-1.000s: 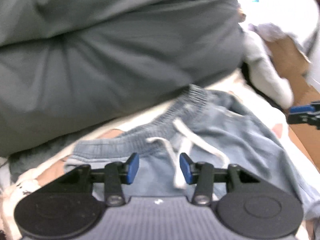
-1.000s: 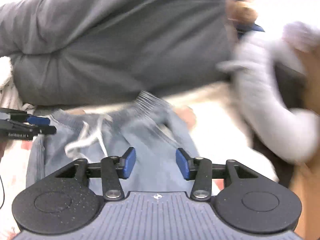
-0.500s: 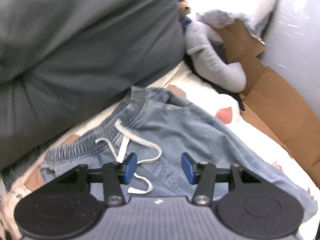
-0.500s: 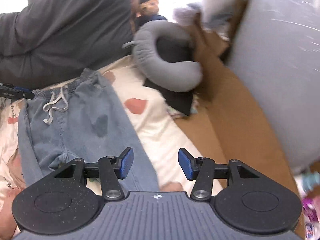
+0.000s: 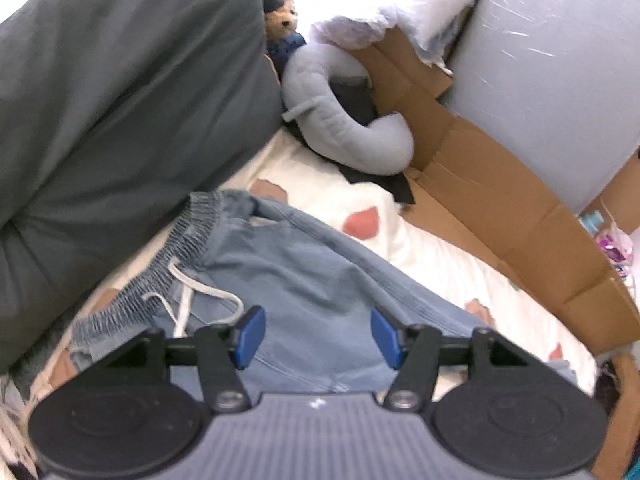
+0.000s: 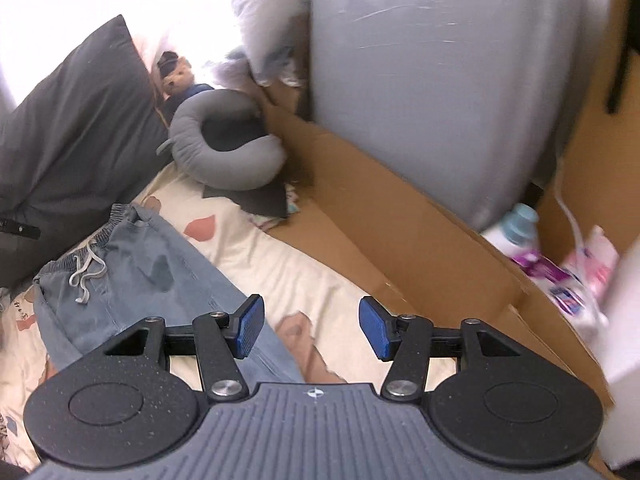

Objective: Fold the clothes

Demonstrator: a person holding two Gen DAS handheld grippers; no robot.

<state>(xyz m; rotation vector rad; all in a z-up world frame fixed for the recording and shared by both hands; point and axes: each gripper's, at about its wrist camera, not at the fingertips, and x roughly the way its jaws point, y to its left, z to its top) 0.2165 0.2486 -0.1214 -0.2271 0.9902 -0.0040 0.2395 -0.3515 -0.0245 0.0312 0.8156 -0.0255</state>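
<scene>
Where tools (image 5: pixel 318 336) gape, jeans (image 5: pixel 304 280) beneath.

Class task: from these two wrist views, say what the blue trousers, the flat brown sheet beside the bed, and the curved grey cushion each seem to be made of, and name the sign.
Blue trousers: soft, light-washed denim-like cotton, matte; gathered waistband, white drawstring.
Brown sheet: corrugated cardboard, dull; sharp creases and flaps.
Grey cushion: stuffed knit fabric, probably jersey; plump and wrinkle-free.
</scene>
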